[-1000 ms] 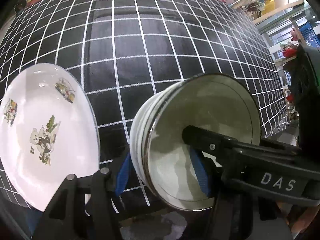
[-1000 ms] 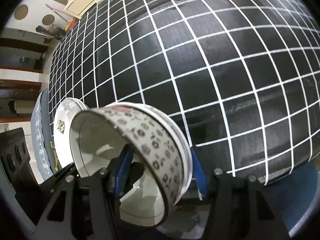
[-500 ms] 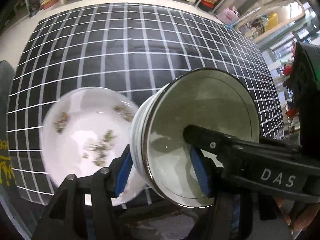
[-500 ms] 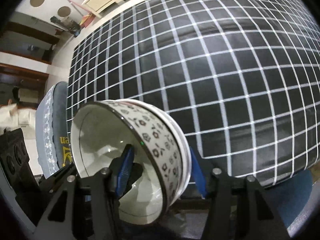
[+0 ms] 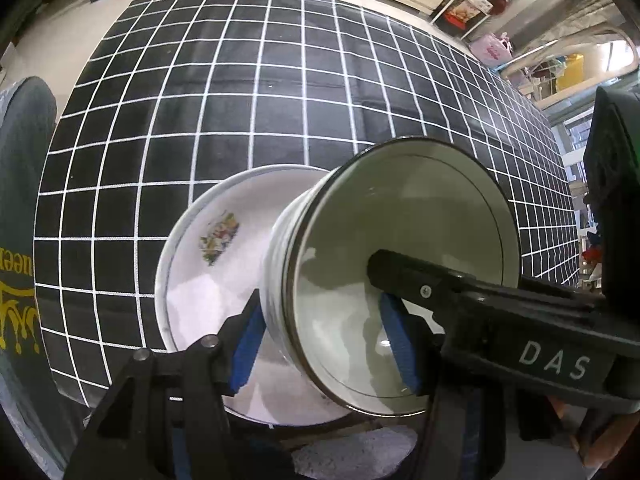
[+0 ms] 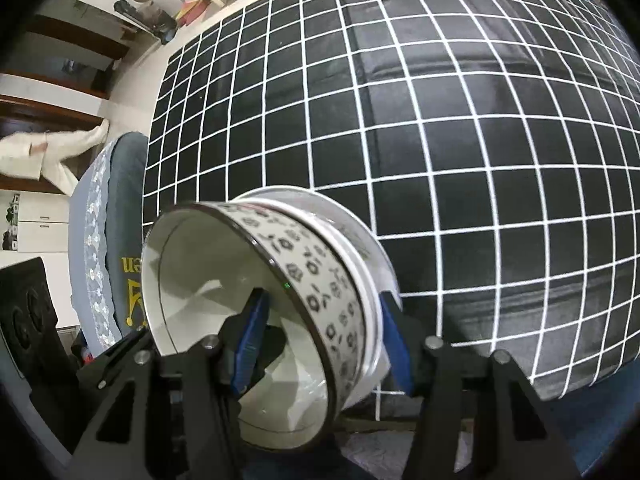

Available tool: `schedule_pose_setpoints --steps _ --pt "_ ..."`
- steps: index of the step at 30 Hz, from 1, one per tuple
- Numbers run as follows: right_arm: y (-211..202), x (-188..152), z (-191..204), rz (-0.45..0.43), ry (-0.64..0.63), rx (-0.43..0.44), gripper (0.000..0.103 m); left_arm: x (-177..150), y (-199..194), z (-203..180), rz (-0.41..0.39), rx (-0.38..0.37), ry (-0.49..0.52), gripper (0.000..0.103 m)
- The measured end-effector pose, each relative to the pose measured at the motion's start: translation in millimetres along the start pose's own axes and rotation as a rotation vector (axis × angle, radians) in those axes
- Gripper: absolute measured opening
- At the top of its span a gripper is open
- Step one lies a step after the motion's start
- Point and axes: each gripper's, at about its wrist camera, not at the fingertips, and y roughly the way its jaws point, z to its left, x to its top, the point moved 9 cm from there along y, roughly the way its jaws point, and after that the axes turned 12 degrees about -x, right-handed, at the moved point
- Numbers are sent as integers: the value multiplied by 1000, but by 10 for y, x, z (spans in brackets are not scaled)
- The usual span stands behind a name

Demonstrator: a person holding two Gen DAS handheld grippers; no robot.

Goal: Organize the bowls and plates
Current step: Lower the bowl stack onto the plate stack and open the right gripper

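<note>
Fingers (image 5: pixel 248 332) of the left gripper (image 5: pixel 324 340), padded in blue, clamp one side wall of a stack of bowls (image 5: pixel 400 280): one pad sits outside the stack, the other inside the top bowl. The right gripper (image 6: pixel 320 344) grips the opposite side wall of the same stack the same way, one blue pad inside the top bowl, the other on the outer face. The stack is tipped on its side between the two, its open mouth turned toward the cameras. The top bowl is white inside with a dark rim, and a band of small dark flower marks (image 6: pixel 316 276) runs round its outer wall. The stack is held up off the surface, above a white plate (image 5: pixel 216 264) with a coloured picture printed on it. That plate lies flat on the counter (image 5: pixel 256 120), near its close edge, on a black cloth with a white grid. A grey padded chair back (image 6: pixel 116 216) stands just past the counter's left end.
</note>
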Motion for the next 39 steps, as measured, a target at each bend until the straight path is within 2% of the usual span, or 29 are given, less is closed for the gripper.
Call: schedule_pose_setpoints --steps 12,18,22,28,35,39 --pt "100 26 37 6 0 -6 59 -18 35 125 4 -10 -6 55" --pt "115 16 23 19 8 36 60 -77 -6 197 -1 -16 -11 55" --pt "40 41 -69 -26 18 46 60 -118 -97 289 -19 15 -5 55" --pt "-174 34 -165 -89 12 64 60 -176 -341 382 -67 -21 -19 55" --pt "-444 -106 -314 -151 3 82 60 -284 -654 188 -113 -44 49 55" --pt "-504 -252 -366 -146 1 95 60 -446 -712 48 -119 -68 68 55"
